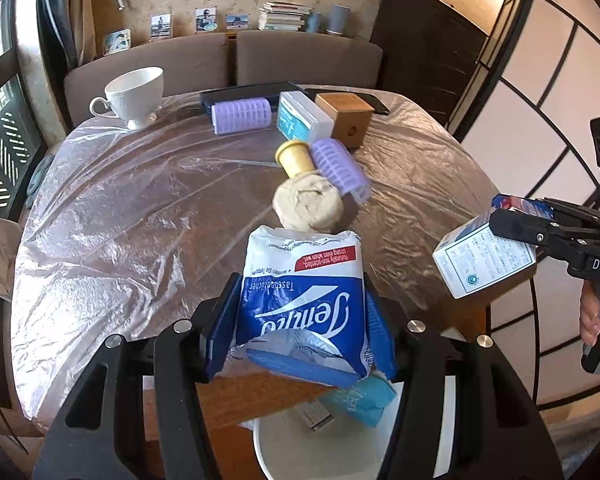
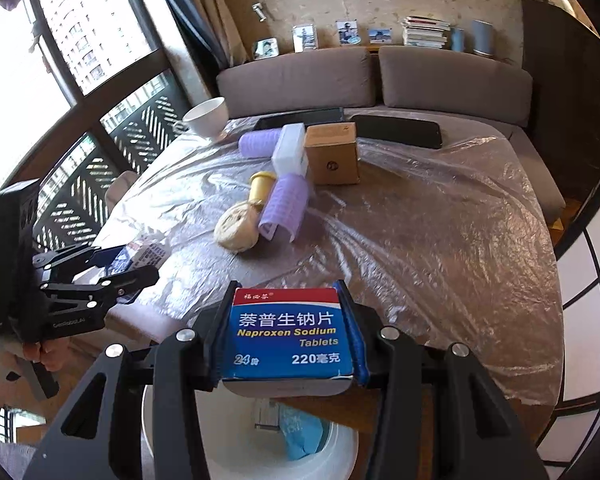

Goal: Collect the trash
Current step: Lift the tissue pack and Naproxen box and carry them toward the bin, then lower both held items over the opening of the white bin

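Observation:
My left gripper (image 1: 300,320) is shut on a torn blue-and-white tissue packet (image 1: 300,292), held above the near table edge. My right gripper (image 2: 286,336) is shut on a blue tablet box (image 2: 286,336), which also shows at the right in the left wrist view as the tablet box (image 1: 480,260). Below both sits a white bin (image 1: 332,444), the same bin (image 2: 340,448) in the right wrist view, holding a light blue wrapper (image 1: 360,398) and a small grey item (image 1: 316,420). The left gripper (image 2: 140,268) appears at the left of the right wrist view.
The plastic-covered table (image 1: 120,220) carries a white cup (image 1: 134,94), two purple hair rollers (image 1: 242,114), a blue-and-white box (image 1: 302,116), a brown box (image 1: 346,118), a cream powder puff (image 1: 308,204), a yellow cap (image 1: 294,156) and a dark phone (image 2: 396,130). A grey sofa (image 1: 308,54) stands behind.

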Motion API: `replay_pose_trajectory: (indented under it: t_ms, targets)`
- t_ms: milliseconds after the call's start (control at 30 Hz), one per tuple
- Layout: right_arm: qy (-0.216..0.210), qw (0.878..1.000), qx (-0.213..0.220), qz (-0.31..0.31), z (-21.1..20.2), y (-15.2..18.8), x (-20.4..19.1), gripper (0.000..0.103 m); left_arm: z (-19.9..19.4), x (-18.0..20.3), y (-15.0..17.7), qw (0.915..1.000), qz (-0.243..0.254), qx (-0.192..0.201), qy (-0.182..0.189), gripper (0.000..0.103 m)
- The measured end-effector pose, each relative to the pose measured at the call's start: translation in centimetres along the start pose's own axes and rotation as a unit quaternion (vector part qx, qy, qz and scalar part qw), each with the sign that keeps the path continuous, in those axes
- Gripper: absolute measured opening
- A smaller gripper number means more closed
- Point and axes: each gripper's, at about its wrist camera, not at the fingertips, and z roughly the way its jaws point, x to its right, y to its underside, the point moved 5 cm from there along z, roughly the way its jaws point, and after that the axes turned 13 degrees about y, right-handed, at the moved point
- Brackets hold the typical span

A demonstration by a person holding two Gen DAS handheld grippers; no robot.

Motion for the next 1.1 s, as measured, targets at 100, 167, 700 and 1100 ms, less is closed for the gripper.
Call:
replay_pose_trajectory:
  t_ms: [100, 167, 700, 1100]
  targets:
    - [-0.007, 1.0, -0.006, -0.01, -0.5, 0.6, -0.4, 0.045, -0.2, 0.5, 0.7, 0.9999, 0.006, -0.006, 0.007, 0.057]
    - [-0.011, 1.0, -0.01, -0.017, -0.8, 1.1, -0.7, 0.045, -0.3, 0.9, 1.1, 0.9998, 0.01, -0.009, 0.013, 0.058]
    - [-0.039, 0.998, -0.043, -0.027, -2.0, 3.9, -2.2, 0.045, -0.9, 3.7, 4.8, 0.9964, 0.048, -0.051, 0.049, 0.057]
    - [-0.042, 0.995, -0.075, -0.046, -1.1, 6.6, -3.3, 0.045, 0.0, 4.9, 7.6, 0.9907, 0.076, -0.096, 0.059, 0.057]
